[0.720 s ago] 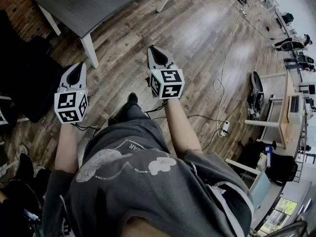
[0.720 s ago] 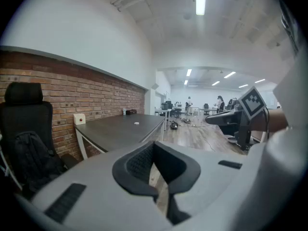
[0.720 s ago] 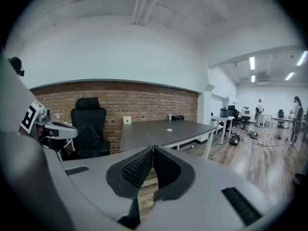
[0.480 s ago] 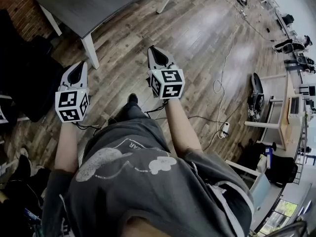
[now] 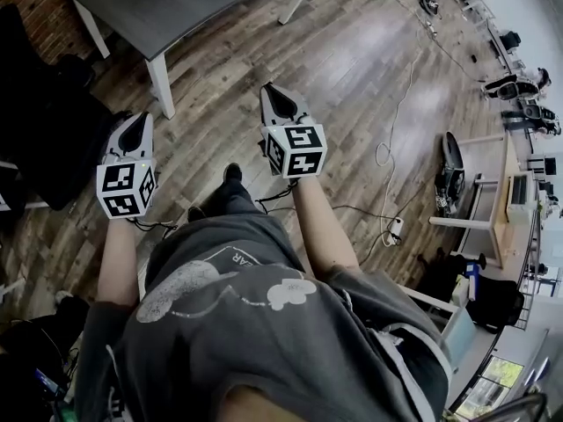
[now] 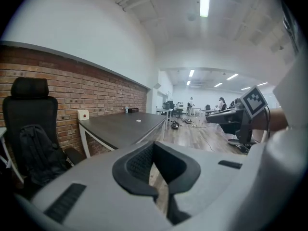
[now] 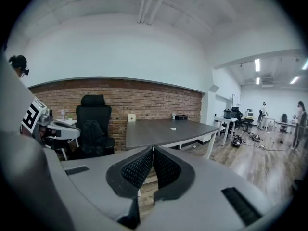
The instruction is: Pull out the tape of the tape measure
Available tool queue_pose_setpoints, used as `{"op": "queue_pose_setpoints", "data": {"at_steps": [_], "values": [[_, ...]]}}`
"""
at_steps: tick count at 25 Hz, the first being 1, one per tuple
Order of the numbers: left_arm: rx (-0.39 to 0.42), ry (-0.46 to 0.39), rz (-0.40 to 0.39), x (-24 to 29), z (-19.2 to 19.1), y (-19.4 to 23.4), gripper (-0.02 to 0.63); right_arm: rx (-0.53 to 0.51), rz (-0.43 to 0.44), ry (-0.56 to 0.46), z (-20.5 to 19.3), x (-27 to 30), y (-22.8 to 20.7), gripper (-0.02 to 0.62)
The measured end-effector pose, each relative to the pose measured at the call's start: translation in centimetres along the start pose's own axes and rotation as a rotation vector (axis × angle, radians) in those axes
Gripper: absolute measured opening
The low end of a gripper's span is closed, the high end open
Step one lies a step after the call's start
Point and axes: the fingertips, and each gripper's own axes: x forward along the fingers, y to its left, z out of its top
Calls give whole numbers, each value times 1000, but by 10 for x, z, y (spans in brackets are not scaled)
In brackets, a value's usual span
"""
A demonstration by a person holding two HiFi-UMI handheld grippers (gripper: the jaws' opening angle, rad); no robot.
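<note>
Table (image 5: 185, 3) slightly higher in head view

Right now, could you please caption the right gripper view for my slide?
Right gripper, jaws shut and empty, faces a dark table before a brick wall.

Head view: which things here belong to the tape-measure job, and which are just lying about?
Job in hand:
- left gripper, shut, empty
- right gripper, shut, empty
- no tape measure in view

Lying about:
- grey table
- black office chair
- white floor cable
- power strip
</note>
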Motion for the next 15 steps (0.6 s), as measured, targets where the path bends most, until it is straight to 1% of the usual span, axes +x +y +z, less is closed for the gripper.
{"op": "queue_pose_setpoints", "data": {"at_steps": [2, 3, 6, 7, 8, 9, 10, 13, 15], "values": [[7, -2, -3, -2, -2, -3, 9, 14, -9, -12, -1, -5, 1, 32], [18, -9, -5, -2, 0, -6, 9, 28, -6, -34, 2, -8, 2, 34], [78, -39, -3, 0, 8, -10, 14, 64, 25, -103, 15, -16, 4, 37], [93, -44, -5, 2, 10, -10, 53, 68, 37, -110, 17, -16, 4, 39], [97, -45, -10, 5, 11, -11, 126, 74, 50, -111, 17, -15, 4, 77], [91, -43, -16, 8, 11, -12, 183, 84, 60, -107, 16, -13, 2, 193], [82, -41, -20, 11, 11, -13, 213, 96, 65, -100, 13, -11, -1, 283], [69, -48, -24, 23, 10, -16, 290, 111, 45, -62, -1, 0, -16, 310], [73, -32, -24, 34, 8, -17, 313, 119, 42, -31, -10, 11, -26, 313]]}}
